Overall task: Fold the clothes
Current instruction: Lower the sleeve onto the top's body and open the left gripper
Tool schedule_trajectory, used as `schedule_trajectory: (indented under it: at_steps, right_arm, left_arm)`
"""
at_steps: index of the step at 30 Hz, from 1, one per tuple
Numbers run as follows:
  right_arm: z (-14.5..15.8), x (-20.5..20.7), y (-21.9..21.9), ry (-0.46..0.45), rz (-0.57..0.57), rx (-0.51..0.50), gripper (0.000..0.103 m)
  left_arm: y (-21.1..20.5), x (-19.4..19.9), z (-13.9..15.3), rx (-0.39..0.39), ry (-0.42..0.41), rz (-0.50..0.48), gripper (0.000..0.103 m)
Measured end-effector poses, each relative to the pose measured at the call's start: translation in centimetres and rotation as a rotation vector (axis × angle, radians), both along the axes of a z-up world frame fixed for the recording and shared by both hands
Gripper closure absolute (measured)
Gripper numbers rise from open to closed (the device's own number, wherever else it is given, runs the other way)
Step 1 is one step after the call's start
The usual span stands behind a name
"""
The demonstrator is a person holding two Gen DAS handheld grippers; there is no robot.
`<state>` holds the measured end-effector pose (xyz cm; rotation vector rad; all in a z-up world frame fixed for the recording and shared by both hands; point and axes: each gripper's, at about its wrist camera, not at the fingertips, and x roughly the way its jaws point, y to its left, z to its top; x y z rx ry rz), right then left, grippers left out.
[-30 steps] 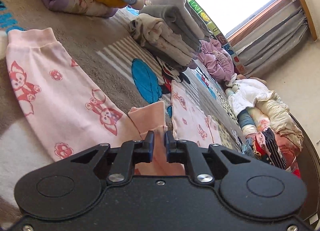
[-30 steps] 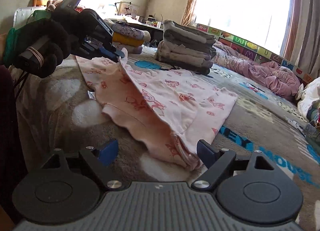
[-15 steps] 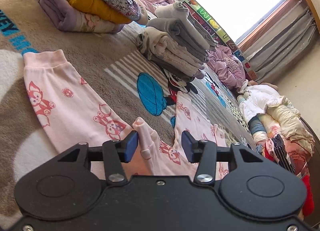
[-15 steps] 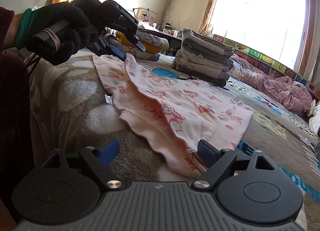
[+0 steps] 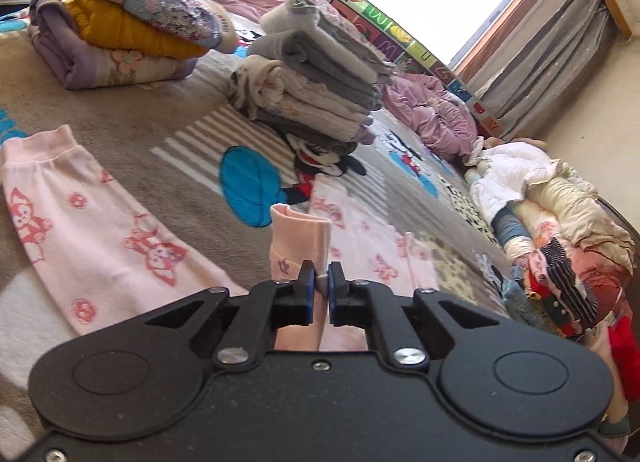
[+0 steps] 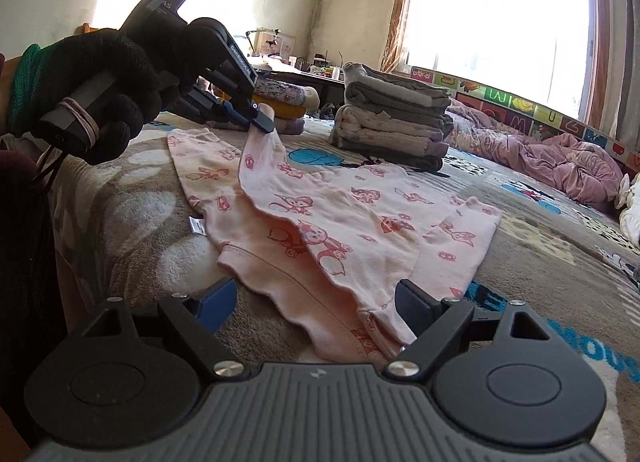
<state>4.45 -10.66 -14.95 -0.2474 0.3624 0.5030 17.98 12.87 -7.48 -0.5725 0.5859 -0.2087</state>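
Pink trousers with a red fox print (image 6: 340,221) lie spread on the patterned blanket (image 6: 132,197). My left gripper (image 5: 320,276) is shut on one leg's cuff (image 5: 300,229), which stands up from between the fingers. In the right wrist view a black-gloved hand (image 6: 92,89) holds the left gripper (image 6: 262,121), and the pinched leg hangs lifted off the blanket. The other leg (image 5: 92,221) lies flat to the left. My right gripper (image 6: 314,298) is open, low over the blanket, with the wavy waistband edge between its fingers and no contact visible.
A stack of folded grey and beige clothes (image 6: 392,117) stands behind the trousers. A second stack with a yellow piece (image 5: 120,37) is further left. Crumpled purple bedding (image 6: 568,165) lies by the window, and a heap of unfolded clothes (image 5: 560,242) sits at the right.
The left gripper opened half a second ago and has shut again on the leg cuff, now raised. The right gripper stays open and sits slightly closer to the waistband.
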Motion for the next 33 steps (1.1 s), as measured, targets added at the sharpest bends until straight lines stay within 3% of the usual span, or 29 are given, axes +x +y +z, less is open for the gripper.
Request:
schedule_trajectory:
  at_steps: [6,12,19,33]
  right_arm:
    - [0.5,0.1,-1.1,0.019,-0.004,0.043,0.017]
    - [1.1,0.1,-2.7,0.037,-0.002,0.092,0.018]
    - [0.6,0.5,-4.0,0.112,0.028,0.148,0.035]
    - [0.5,0.4,-4.8,0.147,0.015,0.193,0.033]
  left_arm:
    - [-5.4,2.1,3.7,-0.057,-0.065,-0.081,0.099]
    - [-11.5,6.2,5.2,0.001,-0.057,-0.144,0.099]
    - [-15.2,10.3,3.3,0.060,0.009,-0.126,0.099]
    - [-18.3,14.5,0.3,0.206,0.069,-0.082,0.099]
